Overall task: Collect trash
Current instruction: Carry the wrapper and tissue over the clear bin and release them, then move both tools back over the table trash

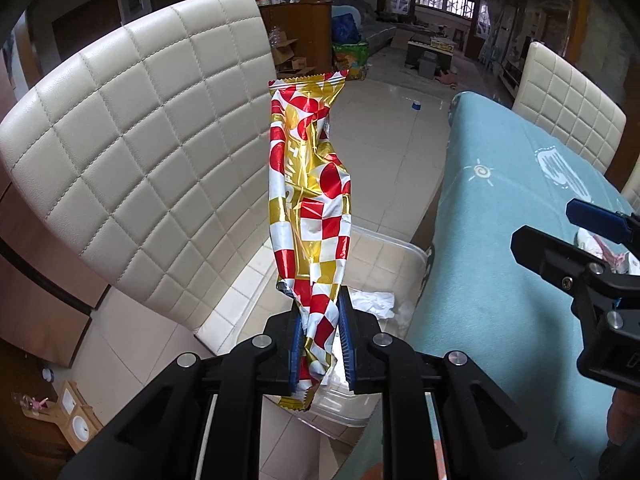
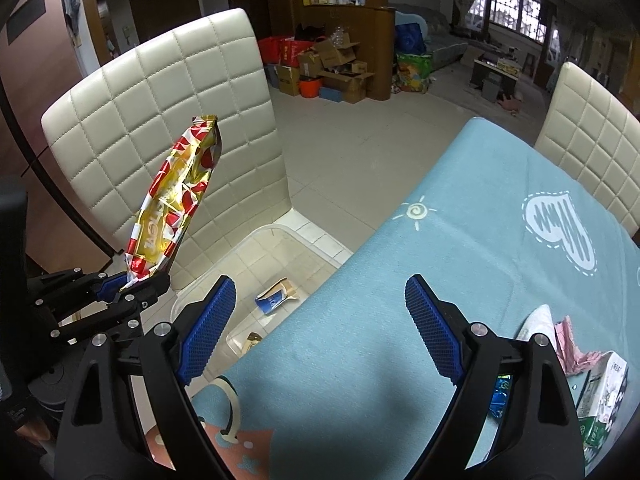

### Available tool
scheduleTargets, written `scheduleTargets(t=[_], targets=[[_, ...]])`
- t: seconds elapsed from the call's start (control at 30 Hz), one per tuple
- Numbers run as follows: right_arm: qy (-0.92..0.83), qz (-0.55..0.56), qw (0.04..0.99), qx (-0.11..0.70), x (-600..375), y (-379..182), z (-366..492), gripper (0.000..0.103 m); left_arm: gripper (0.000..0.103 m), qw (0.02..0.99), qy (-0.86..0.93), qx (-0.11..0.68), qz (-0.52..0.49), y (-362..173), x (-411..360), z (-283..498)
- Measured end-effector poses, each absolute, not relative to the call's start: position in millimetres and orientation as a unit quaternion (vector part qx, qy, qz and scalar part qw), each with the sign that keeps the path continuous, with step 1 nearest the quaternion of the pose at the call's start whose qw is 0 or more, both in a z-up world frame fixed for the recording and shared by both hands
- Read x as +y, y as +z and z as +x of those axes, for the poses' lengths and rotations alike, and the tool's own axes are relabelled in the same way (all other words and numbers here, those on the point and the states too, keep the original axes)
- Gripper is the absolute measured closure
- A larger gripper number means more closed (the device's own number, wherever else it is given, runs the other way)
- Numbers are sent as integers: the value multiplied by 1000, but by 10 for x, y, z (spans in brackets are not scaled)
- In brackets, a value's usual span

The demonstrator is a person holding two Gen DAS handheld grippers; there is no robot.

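Over the clear plastic bin (image 2: 280, 240) beside the quilted chair (image 1: 132, 152), the left gripper (image 1: 320, 344) clamps a red-gold checkered wrapper (image 1: 310, 184).
Its lettering is unreadable; the right gripper (image 2: 316, 332) gapes above the blue tablecloth (image 2: 460, 264).

place: we read this as a lived-in home, dining area opening into a living room
dining: cream quilted chair (image 2: 168, 120) left of centre, second chair (image 2: 592, 140) at right, table with blue printed cloth (image 2: 460, 280) lower right
storage: cardboard boxes (image 2: 336, 64) piled at a wooden cabinet (image 2: 340, 20), top centre
lounge: sofa (image 2: 444, 46) and barred window (image 2: 516, 4), upper right
floor: pale tiles (image 2: 340, 152), centre
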State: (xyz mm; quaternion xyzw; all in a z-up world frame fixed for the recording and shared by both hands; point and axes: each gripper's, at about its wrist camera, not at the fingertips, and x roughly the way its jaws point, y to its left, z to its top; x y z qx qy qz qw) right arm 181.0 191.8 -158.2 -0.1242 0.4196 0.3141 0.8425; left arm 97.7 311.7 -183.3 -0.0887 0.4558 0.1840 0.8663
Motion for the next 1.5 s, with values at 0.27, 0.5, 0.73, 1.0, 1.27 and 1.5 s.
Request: scheduleTargets(t=[0.27, 0.5, 0.73, 1.0, 1.27, 1.5], targets=[[301, -109, 845, 429, 1778, -1593, 1833, 16, 52, 878, 192, 430, -83, -1698, 3066, 964], [298, -109, 846, 427, 1721, -1543, 1773, 16, 47, 880, 187, 429, -75, -1639, 2999, 955], [294, -109, 851, 421, 1602, -1448, 1640, 16, 46, 885, 186, 421, -70, -1519, 2942, 886], [279, -95, 863, 410, 1265, -1330, 1440, 16, 46, 892, 178, 412, -56, -1340, 2728, 756], [234, -71, 878, 412, 580, -1322, 1236, 16, 46, 901, 137, 411, -33, -1224, 2153, 679], [153, -39, 892, 424, -336, -1408, 1148, 16, 39, 900, 81, 428, -16, -1287, 1474, 754]])
